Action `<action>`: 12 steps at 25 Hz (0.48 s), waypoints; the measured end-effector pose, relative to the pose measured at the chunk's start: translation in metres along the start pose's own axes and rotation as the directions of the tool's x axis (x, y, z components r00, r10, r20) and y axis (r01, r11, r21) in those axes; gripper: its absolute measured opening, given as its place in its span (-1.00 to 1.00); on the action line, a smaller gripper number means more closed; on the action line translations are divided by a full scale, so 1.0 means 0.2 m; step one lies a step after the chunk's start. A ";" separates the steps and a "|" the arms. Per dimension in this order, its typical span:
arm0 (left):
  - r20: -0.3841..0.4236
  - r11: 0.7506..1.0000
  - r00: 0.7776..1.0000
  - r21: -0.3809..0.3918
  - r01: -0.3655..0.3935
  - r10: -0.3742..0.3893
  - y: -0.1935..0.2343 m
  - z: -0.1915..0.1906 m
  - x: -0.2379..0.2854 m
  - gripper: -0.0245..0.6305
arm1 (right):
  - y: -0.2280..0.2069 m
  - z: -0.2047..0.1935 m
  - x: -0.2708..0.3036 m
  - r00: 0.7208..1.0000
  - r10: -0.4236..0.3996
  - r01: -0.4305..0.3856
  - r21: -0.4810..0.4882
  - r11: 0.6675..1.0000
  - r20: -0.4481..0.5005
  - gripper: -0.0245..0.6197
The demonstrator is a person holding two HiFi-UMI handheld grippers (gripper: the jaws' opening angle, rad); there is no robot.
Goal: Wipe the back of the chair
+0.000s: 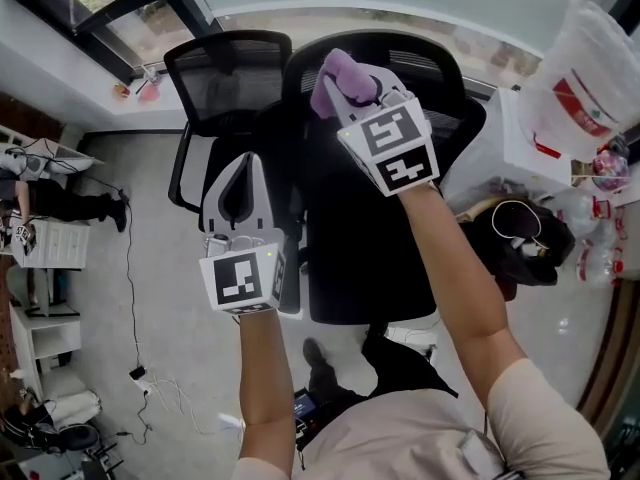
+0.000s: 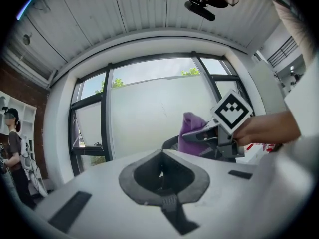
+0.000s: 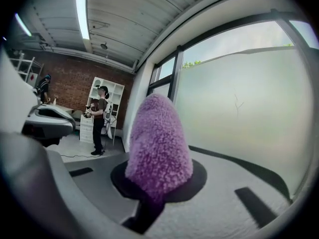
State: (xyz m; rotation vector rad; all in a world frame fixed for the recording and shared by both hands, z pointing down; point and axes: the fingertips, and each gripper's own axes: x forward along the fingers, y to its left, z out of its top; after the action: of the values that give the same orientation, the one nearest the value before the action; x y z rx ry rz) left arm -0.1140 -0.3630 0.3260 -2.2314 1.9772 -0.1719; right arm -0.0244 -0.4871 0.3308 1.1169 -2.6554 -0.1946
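Note:
A black office chair (image 1: pixel 372 230) stands below me, its mesh back (image 1: pixel 425 66) towards the window. My right gripper (image 1: pixel 347 90) is shut on a fluffy purple cloth (image 1: pixel 338 74), held at the top left of that back. The cloth (image 3: pixel 158 143) fills the middle of the right gripper view, bunched up between the jaws. My left gripper (image 1: pixel 243 165) hovers lower left, over the chair's left side, jaws together with nothing in them. In the left gripper view the right gripper (image 2: pixel 219 132) and the cloth (image 2: pixel 191 132) show ahead, above a sliver of the chair back (image 2: pixel 170 143).
A second black mesh chair (image 1: pixel 228 80) stands close on the left. A white plastic bag (image 1: pixel 585 78) and a black bag (image 1: pixel 525 243) sit at the right. A person (image 1: pixel 62 204) stands far left by white shelves (image 1: pixel 40 243). Cables (image 1: pixel 150 383) lie on the floor.

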 end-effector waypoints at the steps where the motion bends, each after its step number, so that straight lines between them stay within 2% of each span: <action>1: -0.005 1.000 1.000 -0.004 -0.002 0.002 0.00 -0.01 0.01 -0.91 | 0.01 -0.01 0.04 1.000 0.008 -0.009 -0.008 1.000 -0.005 -0.85; 7: -0.023 1.000 1.000 -0.008 0.015 -0.015 -0.03 -0.06 0.06 -0.91 | 0.10 -0.09 0.20 0.998 0.048 -0.051 -0.075 0.996 -0.046 -0.85; 12: -0.034 0.999 0.999 -0.009 0.041 -0.041 -0.10 -0.06 0.13 -0.91 | -0.09 -0.22 0.16 0.992 -0.047 0.027 -0.162 0.986 -0.119 -0.85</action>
State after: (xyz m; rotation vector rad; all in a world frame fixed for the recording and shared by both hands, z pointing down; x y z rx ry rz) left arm -0.0936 -0.3874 0.3412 -2.2904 1.9539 -0.2080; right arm -0.0221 -0.5233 0.3746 1.0905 -2.4651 -0.3294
